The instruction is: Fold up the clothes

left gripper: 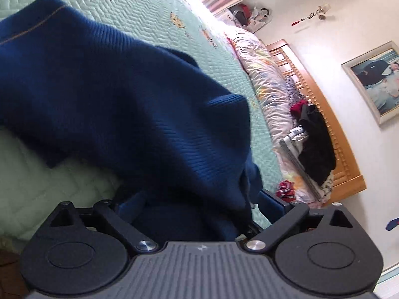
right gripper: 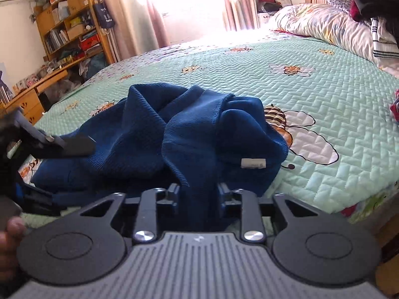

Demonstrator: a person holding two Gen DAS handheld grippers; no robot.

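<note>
The right gripper has its fingers pressed onto a fold of the blue knit sweater; the left gripper stands wider, with ribbed cloth bunched between its fingers, so its grip I cannot tell; the sweater lies crumpled on the quilted green bedspread, rising toward both grippers.

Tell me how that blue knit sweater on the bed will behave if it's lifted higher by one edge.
The blue sweater is probably floppy: it already slumps in soft folds on the quilt. It will likely sag and stretch below the right tool, given the loose ribbed knit. It looks thick, so fairly heavy for cloth.
</note>
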